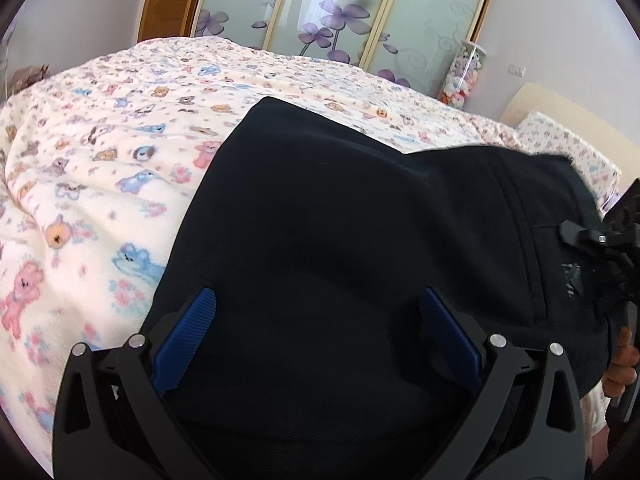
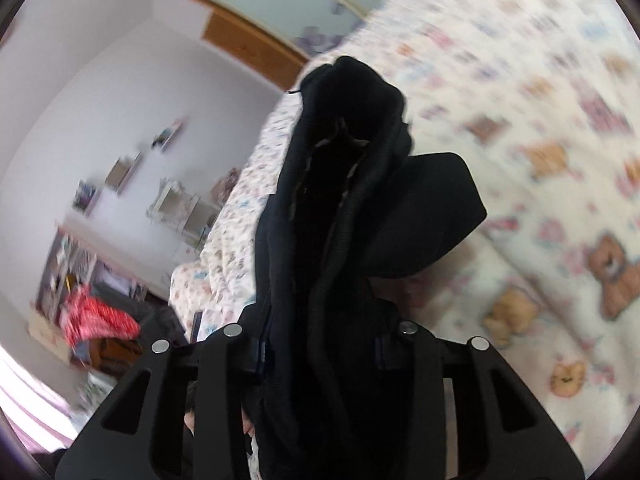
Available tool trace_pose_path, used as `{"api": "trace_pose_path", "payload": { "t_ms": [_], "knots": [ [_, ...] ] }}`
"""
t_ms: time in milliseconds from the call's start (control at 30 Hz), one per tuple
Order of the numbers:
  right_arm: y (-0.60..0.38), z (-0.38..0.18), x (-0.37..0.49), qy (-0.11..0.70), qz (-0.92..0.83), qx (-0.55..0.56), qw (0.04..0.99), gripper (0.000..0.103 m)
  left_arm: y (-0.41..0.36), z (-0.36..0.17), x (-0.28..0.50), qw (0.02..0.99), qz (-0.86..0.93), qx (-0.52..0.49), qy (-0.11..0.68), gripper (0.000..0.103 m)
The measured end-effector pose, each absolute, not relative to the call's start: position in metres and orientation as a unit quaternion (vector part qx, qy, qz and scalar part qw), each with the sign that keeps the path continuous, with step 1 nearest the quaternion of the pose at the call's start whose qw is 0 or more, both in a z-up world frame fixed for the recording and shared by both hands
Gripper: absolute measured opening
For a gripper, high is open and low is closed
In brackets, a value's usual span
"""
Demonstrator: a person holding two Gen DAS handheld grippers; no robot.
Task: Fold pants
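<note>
Left gripper (image 1: 318,330): fingers spread wide, nothing pinched, pants (image 1: 360,220) beneath. Right gripper (image 2: 320,350): clamped on bunched pants, waistband hanging toward 12. Pants dark, soft, limp, probably light; judge best hold at waistband corners or hem. Rest of pants spread on bed (image 1: 100,152), fleecy animal-print blanket. Wardrobe (image 1: 344,12) at 12.

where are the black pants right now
The black pants lie across the animal-print blanket in the left wrist view, under the open left gripper; the right gripper grips one bunched end.
</note>
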State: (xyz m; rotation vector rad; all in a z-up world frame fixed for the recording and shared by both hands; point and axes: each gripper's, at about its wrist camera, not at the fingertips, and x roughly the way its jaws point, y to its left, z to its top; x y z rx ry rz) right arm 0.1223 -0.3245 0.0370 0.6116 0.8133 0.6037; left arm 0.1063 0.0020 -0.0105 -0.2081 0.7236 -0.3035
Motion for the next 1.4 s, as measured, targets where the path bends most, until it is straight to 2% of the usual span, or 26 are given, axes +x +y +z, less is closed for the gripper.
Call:
{"api": "trace_pose_path", "payload": {
  "t_ms": [100, 267, 333, 433, 533, 633, 700, 967, 1033, 1100, 1200, 1400],
  "knots": [
    [-0.323, 0.035, 0.126, 0.398, 0.270, 0.266, 0.836, 0.037, 0.014, -0.003, 0.106, 0.910, -0.167, -0.134, 0.356, 0.101],
    [-0.335, 0.017, 0.129, 0.404, 0.263, 0.299, 0.824, 0.037, 0.064, 0.018, 0.141, 0.869, -0.178, -0.229, 0.400, 0.101],
    [-0.337, 0.013, 0.128, 0.399, 0.267, 0.307, 0.822, 0.037, 0.081, 0.020, 0.162, 0.860, -0.162, -0.243, 0.418, 0.099],
    [-0.341, 0.006, 0.129, 0.397, 0.270, 0.318, 0.818, 0.037, 0.091, 0.007, 0.200, 0.824, -0.165, -0.257, 0.477, 0.088],
    [-0.348, -0.003, 0.131, 0.397, 0.269, 0.336, 0.811, 0.037, 0.086, -0.010, 0.228, 0.788, -0.191, -0.265, 0.522, 0.088],
    [-0.352, -0.010, 0.131, 0.393, 0.273, 0.350, 0.805, 0.038, 0.085, -0.008, 0.241, 0.779, -0.216, -0.273, 0.521, 0.087],
    [-0.354, -0.014, 0.130, 0.390, 0.275, 0.357, 0.803, 0.038, 0.082, -0.011, 0.246, 0.762, -0.248, -0.293, 0.521, 0.062],
    [-0.359, -0.023, 0.130, 0.382, 0.277, 0.373, 0.799, 0.039, 0.042, 0.005, 0.236, 0.799, -0.257, -0.198, 0.507, 0.057],
    [-0.358, -0.022, 0.129, 0.380, 0.274, 0.370, 0.802, 0.039, 0.037, 0.006, 0.234, 0.805, -0.249, -0.189, 0.504, 0.050],
    [-0.356, -0.018, 0.128, 0.377, 0.269, 0.364, 0.808, 0.038, 0.039, 0.008, 0.233, 0.809, -0.241, -0.188, 0.502, 0.032],
    [-0.354, -0.014, 0.125, 0.373, 0.265, 0.361, 0.813, 0.038, 0.041, 0.014, 0.228, 0.818, -0.227, -0.183, 0.496, 0.017],
    [-0.354, -0.004, 0.126, 0.362, 0.270, 0.364, 0.814, 0.037, 0.018, 0.039, 0.205, 0.861, -0.195, -0.101, 0.459, 0.011]
  ]
}}
